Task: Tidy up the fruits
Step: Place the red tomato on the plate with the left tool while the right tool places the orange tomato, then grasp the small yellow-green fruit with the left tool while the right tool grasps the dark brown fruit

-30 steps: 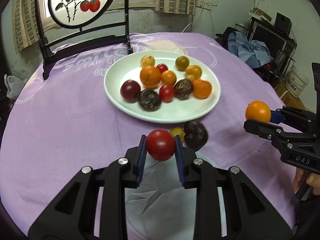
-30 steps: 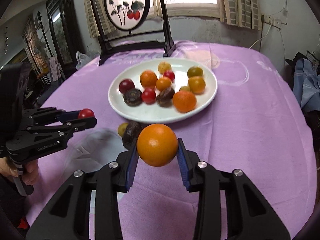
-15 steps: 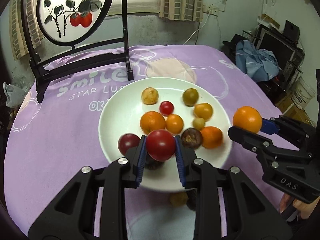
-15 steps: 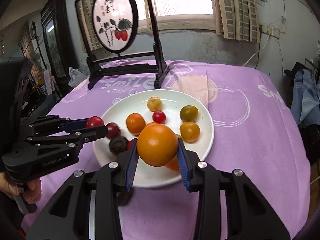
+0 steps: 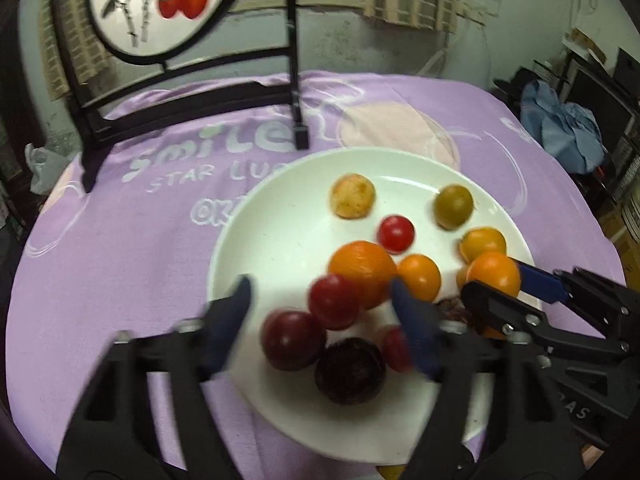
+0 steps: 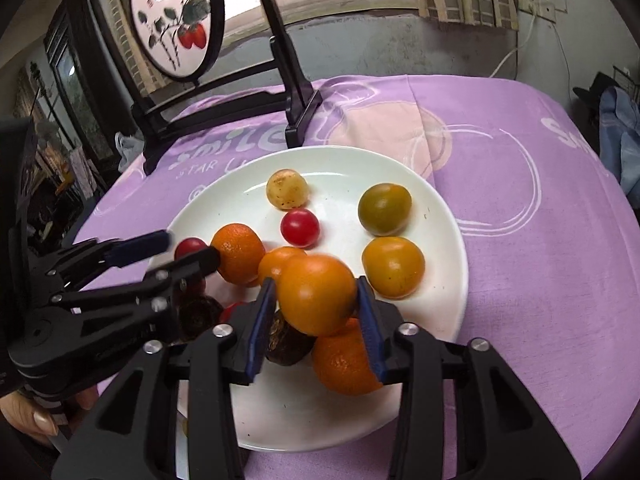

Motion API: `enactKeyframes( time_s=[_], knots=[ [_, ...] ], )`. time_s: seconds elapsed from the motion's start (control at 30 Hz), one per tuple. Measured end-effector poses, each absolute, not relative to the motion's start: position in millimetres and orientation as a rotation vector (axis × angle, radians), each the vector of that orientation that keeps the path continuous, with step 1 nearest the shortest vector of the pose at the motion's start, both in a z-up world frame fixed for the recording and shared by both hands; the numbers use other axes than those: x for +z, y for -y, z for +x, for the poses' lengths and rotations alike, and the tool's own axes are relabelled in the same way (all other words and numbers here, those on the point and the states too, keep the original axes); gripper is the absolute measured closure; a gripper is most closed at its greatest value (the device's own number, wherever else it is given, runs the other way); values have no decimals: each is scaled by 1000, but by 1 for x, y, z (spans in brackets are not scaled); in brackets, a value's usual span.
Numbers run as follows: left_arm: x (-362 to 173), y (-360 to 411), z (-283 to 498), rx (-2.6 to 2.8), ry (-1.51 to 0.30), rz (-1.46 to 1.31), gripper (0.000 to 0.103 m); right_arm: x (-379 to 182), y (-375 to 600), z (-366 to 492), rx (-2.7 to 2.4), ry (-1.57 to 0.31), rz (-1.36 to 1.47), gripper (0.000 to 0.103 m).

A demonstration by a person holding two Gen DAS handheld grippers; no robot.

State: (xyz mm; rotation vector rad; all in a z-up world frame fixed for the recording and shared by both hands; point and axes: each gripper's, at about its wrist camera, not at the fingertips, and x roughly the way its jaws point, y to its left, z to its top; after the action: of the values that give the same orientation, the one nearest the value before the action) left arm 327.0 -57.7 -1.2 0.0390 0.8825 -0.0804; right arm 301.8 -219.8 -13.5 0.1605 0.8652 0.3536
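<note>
Left claw: spread wide over the lower left of the white plate; the blue pads stand clear of the red tomato, which hangs blurred between them, touching neither, so it reads as released and dropping.
Why there: the plate is the collecting spot, and letting go low over a bare patch beside the dark plum should keep the tomato from rolling off.
Right claw: clenched on the orange, both pads pressed to its sides.
Orange: held just above fruit at the lower middle of the plate, not yet set down.
Worktop: purple cloth under the plate.
</note>
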Motion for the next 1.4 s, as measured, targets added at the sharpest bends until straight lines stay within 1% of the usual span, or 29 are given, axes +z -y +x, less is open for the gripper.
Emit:
enactKeyframes(
  time_s=[0.1, 0.27, 0.47, 0.53, 0.57, 0.83, 0.97, 1.07, 1.27, 1.4],
  knots=[
    [9, 51, 322, -105, -866, 0, 21, -6, 227, 292, 353, -831, 188, 50],
    [21, 45, 305, -99, -850, -10, 21, 3, 237, 270, 377, -818, 204, 49],
    [29, 36, 266, -112, -836, -36, 19, 2, 234, 233, 405, -843, 124, 47],
    [29, 33, 252, -99, -822, -23, 17, -2, 230, 219, 403, -847, 85, 47],
    [28, 32, 246, -91, -816, -19, 15, -3, 228, 213, 406, -850, 72, 47],
    [1, 20, 201, -69, -846, -26, 15, -19, 215, 180, 429, -889, 12, 46],
    [-13, 24, 188, -55, -857, 38, 15, -27, 206, 170, 426, -909, -19, 46],
    [-18, 24, 183, -45, -848, 70, 15, -32, 197, 170, 426, -930, -32, 46],
    [-25, 12, 184, -55, -843, 51, 15, -42, 177, 182, 421, -960, -80, 47],
    [-27, 9, 188, -44, -856, 58, 15, -48, 171, 195, 416, -968, -60, 47]
  ],
)
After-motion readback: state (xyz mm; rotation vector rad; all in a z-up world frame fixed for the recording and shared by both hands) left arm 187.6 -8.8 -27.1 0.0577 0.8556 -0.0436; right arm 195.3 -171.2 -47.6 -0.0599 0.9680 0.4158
